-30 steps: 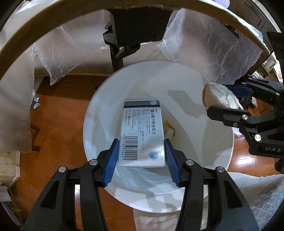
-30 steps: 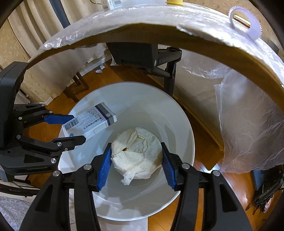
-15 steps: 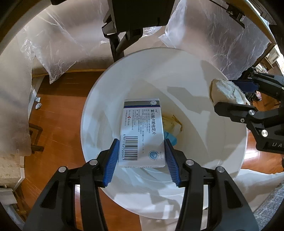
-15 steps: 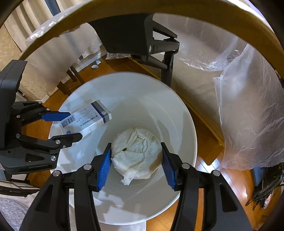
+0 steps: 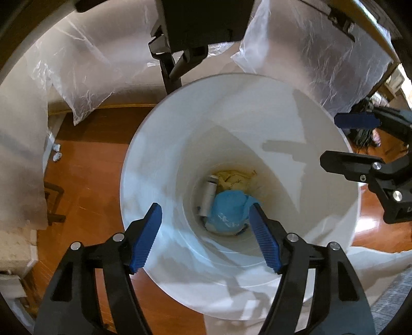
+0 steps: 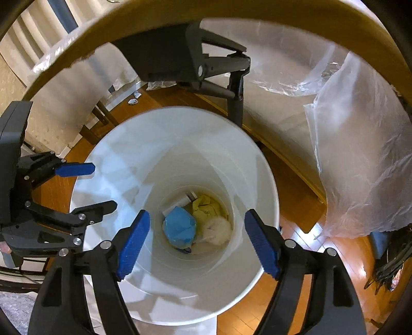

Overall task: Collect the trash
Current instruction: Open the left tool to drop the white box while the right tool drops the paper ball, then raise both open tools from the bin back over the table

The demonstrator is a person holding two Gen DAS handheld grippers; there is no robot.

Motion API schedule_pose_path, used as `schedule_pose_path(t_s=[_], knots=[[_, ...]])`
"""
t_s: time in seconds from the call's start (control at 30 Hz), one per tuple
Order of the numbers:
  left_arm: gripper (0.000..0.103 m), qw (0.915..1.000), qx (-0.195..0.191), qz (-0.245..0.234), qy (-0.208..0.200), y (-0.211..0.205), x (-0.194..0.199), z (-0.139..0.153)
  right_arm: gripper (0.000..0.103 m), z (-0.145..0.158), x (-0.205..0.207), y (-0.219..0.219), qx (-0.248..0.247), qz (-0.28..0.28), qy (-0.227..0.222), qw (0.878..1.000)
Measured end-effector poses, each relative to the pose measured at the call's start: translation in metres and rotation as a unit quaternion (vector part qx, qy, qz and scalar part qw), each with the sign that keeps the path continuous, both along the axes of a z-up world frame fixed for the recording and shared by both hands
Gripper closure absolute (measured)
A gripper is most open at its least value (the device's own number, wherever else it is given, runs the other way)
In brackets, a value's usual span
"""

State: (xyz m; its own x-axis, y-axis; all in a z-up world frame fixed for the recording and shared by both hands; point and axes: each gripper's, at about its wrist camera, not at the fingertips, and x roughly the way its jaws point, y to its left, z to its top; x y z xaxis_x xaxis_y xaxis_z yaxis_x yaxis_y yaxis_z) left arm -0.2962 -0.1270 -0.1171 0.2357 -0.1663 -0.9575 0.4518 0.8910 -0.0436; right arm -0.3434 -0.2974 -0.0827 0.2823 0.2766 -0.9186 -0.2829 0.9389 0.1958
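Note:
A white trash bin [image 5: 154, 180] [image 6: 265, 180] stands on the wood floor below both grippers. At its bottom lie a blue crumpled piece [image 5: 228, 210] [image 6: 179, 228], yellow paper [image 5: 235, 177] [image 6: 206, 206], a grey tube [image 5: 209, 194] and a white tissue wad [image 6: 217, 229]. My left gripper [image 5: 206, 221] is open and empty above the bin's near side; it also shows in the right wrist view [image 6: 100, 186]. My right gripper [image 6: 197, 234] is open and empty above the bin; it also shows in the left wrist view [image 5: 337, 139].
A round table edge [image 6: 231, 15] draped with clear plastic sheeting [image 5: 309, 56] [image 6: 360, 154] arches above. A black stand [image 5: 180, 51] [image 6: 206, 67] is behind the bin. Small crumpled scraps [image 5: 56, 152] lie on the floor at left. A grey rug [image 5: 394, 304] is at lower right.
Both grippers opened over the bin. The medicine box left my left gripper and the tissue wad left my right gripper; the wad now lies at the bin's bottom.

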Motion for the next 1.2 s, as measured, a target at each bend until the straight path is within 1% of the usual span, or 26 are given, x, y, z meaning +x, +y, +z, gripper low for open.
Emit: schedule_pose_path(t_s=[0.1,0.13,0.17,0.23,0.27,0.3,0.33,0.37,0.4,0.43,0.47,0.5,0.53,0.57,0.63,0.67,0.7,0.83,0.87,0.93,0.97,1.03,1.1,1.13,1.2], knots=[[0.032,0.9998,-0.015,0.002,-0.01,0.004,-0.006,0.017,0.028,0.018,-0.006,-0.007,0.004,-0.005,-0.011,1.0],[0.032,0.9996,-0.023,0.0,-0.018,0.006,-0.01,0.028,0.028,0.027,-0.008,-0.01,0.008,-0.004,-0.019,1.0],[0.032,0.9992,-0.03,-0.003,-0.025,0.007,-0.012,0.037,0.028,0.044,-0.014,-0.012,0.012,-0.001,-0.038,0.999],[0.032,0.9972,-0.052,-0.013,-0.051,0.009,-0.021,0.068,0.028,0.077,-0.026,-0.013,0.02,0.009,-0.078,0.997],[0.028,0.9956,-0.063,-0.018,-0.066,0.009,-0.025,0.084,0.027,0.091,-0.031,-0.014,0.024,0.014,-0.097,0.995],[0.017,0.9922,-0.077,-0.023,-0.095,0.011,-0.03,0.106,0.021,0.112,-0.036,-0.014,0.024,0.016,-0.129,0.991],[0.012,0.9885,-0.086,-0.024,-0.122,0.012,-0.033,0.123,0.017,0.132,-0.041,-0.015,0.023,0.015,-0.166,0.986],[0.005,0.9833,-0.096,-0.022,-0.153,0.014,-0.036,0.142,0.008,0.147,-0.045,-0.016,0.023,0.012,-0.198,0.98],[0.001,0.9742,-0.108,-0.014,-0.198,0.018,-0.038,0.166,0.004,0.163,-0.048,-0.018,0.023,0.003,-0.238,0.971],[0.001,0.9647,-0.115,0.0,-0.237,0.022,-0.038,0.185,0.004,0.18,-0.05,-0.021,0.025,-0.015,-0.287,0.958],[0.001,0.9552,-0.119,0.015,-0.271,0.025,-0.035,0.2,0.004,0.189,-0.05,-0.024,0.028,-0.028,-0.311,0.95],[0.001,0.9487,-0.123,0.026,-0.29,0.028,-0.031,0.21,0.004,0.199,-0.047,-0.028,0.033,-0.05,-0.34,0.939],[0.001,0.9429,-0.126,0.04,-0.305,0.031,-0.025,0.219,0.004,0.204,-0.043,-0.031,0.039,-0.066,-0.351,0.933],[0.001,0.9402,-0.128,0.051,-0.311,0.034,-0.019,0.223,0.004,0.207,-0.036,-0.035,0.04,-0.079,-0.352,0.932],[0.001,0.9353,-0.133,0.088,-0.316,0.044,-0.002,0.23,0.004,0.209,-0.02,-0.04,0.025,-0.116,-0.342,0.932],[0.001,0.9326,-0.134,0.113,-0.316,0.049,0.008,0.233,0.004,0.209,-0.013,-0.042,0.017,-0.126,-0.336,0.933],[0.001,0.9311,-0.133,0.127,-0.315,0.054,0.014,0.234,0.004,0.21,-0.009,-0.044,0.016,-0.128,-0.337,0.933],[0.001,0.922,-0.145,0.152,-0.325,0.069,0.032,0.24,0.004,0.209,0.009,-0.046,0.0,-0.135,-0.329,0.935],[0.001,0.9213,-0.145,0.153,-0.327,0.07,0.036,0.24,0.004,0.207,0.012,-0.046,-0.004,-0.136,-0.328,0.935],[0.001,0.9231,-0.139,0.153,-0.324,0.072,0.051,0.242,0.004,0.203,0.023,-0.047,-0.006,-0.137,-0.322,0.937],[0.001,0.9258,-0.132,0.149,-0.321,0.071,0.06,0.24,0.004,0.2,0.02,-0.045,-0.007,-0.139,-0.319,0.938],[0.001,0.9286,-0.123,0.142,-0.32,0.071,0.069,0.239,0.004,0.196,0.029,-0.046,-0.007,-0.145,-0.31,0.94],[0.001,0.9319,-0.101,0.138,-0.32,0.068,0.084,0.235,0.004,0.19,0.041,-0.045,-0.008,-0.149,-0.297,0.943],[0.001,0.9351,-0.085,0.133,-0.317,0.066,0.093,0.233,0.004,0.186,0.048,-0.046,-0.007,-0.153,-0.285,0.946],[0.001,0.9409,-0.069,0.116,-0.311,0.064,0.108,0.227,0.004,0.178,0.06,-0.05,-0.002,-0.161,-0.267,0.95]])
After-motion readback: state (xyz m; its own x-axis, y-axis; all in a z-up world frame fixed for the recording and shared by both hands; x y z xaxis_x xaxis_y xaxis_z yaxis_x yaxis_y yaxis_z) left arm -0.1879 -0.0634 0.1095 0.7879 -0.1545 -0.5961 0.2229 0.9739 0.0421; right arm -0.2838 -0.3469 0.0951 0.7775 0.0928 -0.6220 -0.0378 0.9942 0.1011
